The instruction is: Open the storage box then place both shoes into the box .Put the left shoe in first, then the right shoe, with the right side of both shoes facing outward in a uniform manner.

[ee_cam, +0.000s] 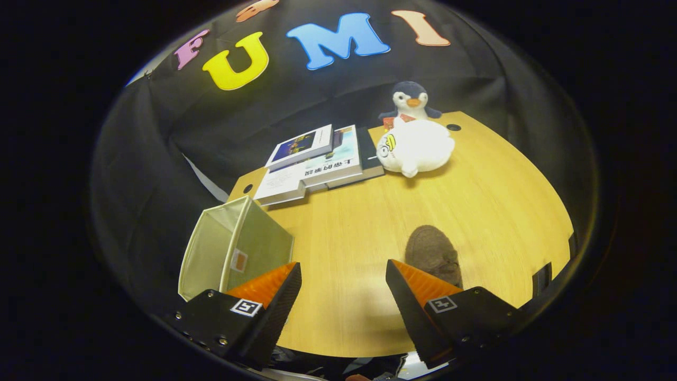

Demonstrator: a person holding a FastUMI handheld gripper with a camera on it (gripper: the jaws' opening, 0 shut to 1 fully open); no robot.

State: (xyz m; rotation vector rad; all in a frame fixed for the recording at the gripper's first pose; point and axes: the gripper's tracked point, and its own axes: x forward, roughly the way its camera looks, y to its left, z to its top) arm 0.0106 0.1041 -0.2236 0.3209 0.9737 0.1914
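Gripper [344, 275] released, fingers spread wide over bare table [344, 222], grasping nothing; brown shoe [433, 254] just behind right fingertip, open box [232, 246] beside left finger; books [317, 161], plush toys beyond

Pale fabric storage box [232, 248] and fuzzy, suede-like brown shoe [435, 254] on a smooth wood-grain table [344, 233]; 2 plush toys, glossy-covered books [317, 159]; gripper [344, 278] fingers apart.

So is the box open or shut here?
Open. The box shows its pale inner walls with no lid over it; the gripper, open, holds nothing, and a shoe lies on the table.
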